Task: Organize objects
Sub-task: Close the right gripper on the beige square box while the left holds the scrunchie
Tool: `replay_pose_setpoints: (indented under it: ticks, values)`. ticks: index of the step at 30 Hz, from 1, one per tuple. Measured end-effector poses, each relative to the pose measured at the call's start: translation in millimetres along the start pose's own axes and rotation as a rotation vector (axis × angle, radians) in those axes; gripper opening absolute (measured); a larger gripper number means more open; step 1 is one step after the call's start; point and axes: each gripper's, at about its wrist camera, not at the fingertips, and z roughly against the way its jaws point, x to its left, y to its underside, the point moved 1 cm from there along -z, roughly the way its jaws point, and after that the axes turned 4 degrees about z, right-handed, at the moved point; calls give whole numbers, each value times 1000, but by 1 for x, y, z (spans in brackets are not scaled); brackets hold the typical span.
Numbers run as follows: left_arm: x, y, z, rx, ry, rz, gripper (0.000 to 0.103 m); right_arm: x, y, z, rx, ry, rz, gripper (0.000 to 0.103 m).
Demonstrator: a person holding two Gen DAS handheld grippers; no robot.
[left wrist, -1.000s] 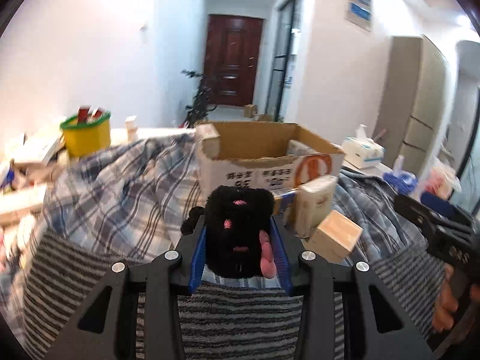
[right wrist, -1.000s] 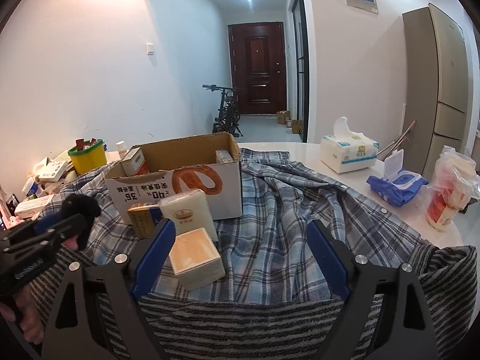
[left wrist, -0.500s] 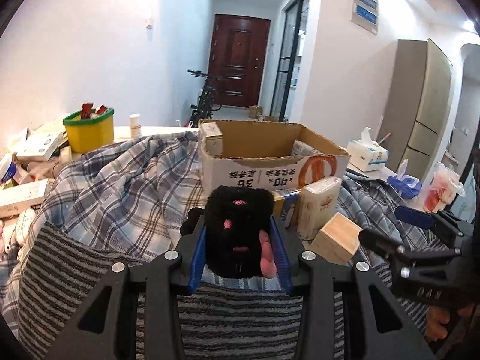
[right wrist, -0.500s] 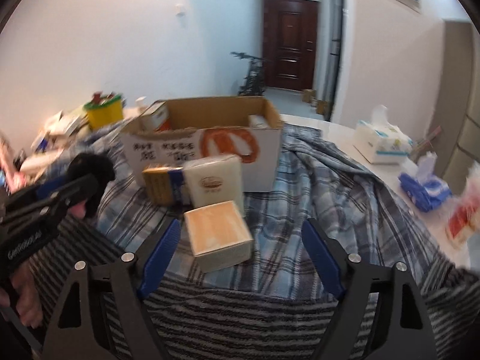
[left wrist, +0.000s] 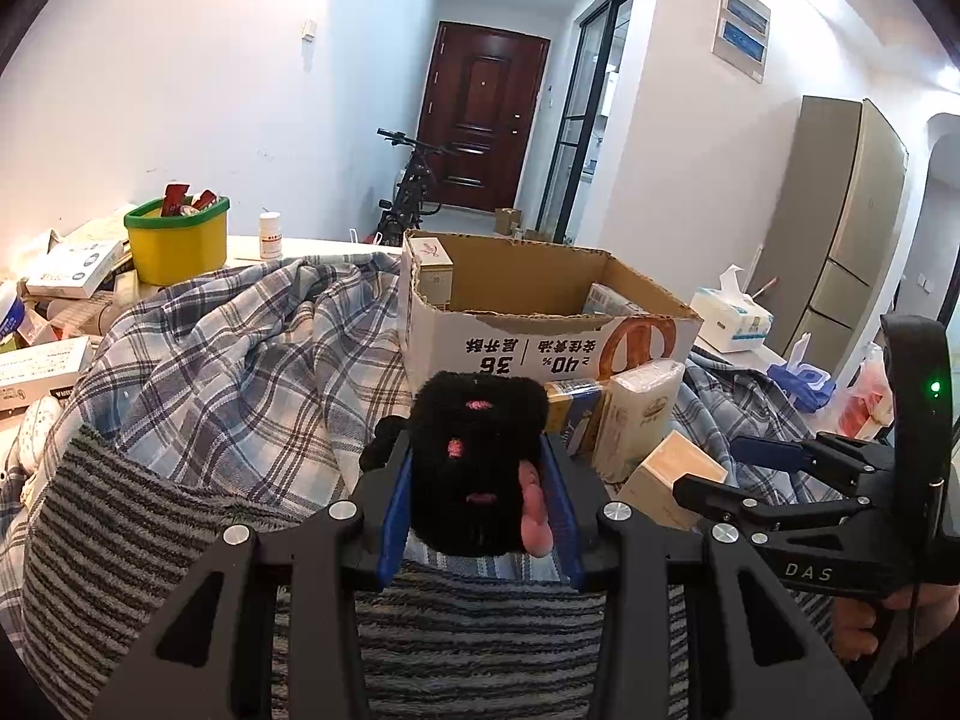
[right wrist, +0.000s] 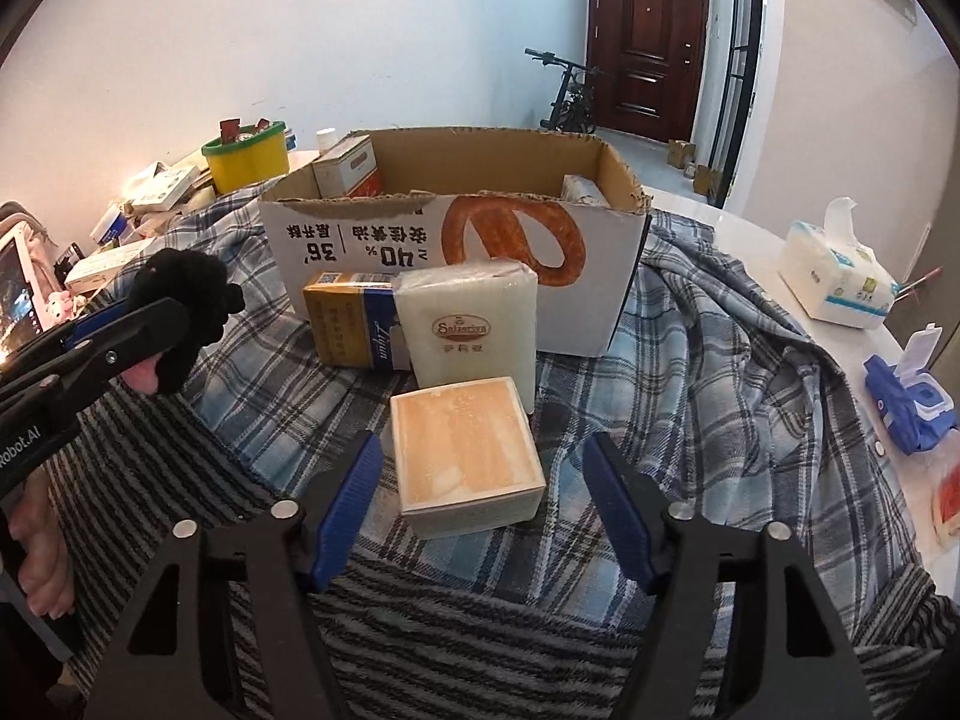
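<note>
Plaid cloth (right wrist: 708, 360) covers the tabletop before a cardboard box (right wrist: 456, 240). Left claw (left wrist: 480, 480) grips a black plush toy (left wrist: 474, 456). Right claw (right wrist: 483, 504), its jaws just closing, straddles a small wooden box (right wrist: 465, 450) untouched; centring it first should help.

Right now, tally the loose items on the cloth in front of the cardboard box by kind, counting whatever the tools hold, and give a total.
Small boxes: 2, square tan box, yellow and blue box
Wrapped white packs: 1
Black plush toys: 1, held in the left tool
Total: 4
</note>
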Motion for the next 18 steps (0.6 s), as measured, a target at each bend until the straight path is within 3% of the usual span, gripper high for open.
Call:
replay_pose_setpoints:
  ticks: [5,8,15,18]
  values:
    - [1,0,0,1,-1,1,42,0,-1,-9,28,-17,13,65]
    - [1,0,0,3,-1,2,42,-1,1,-13,49,-53,-12,53]
    - [4,0,0,1,-3,12,42,-1,10,-7,59,-62,-94,52]
    - [3,0,0,0,-3,12,42,4,14,1,46,-26,-106,52]
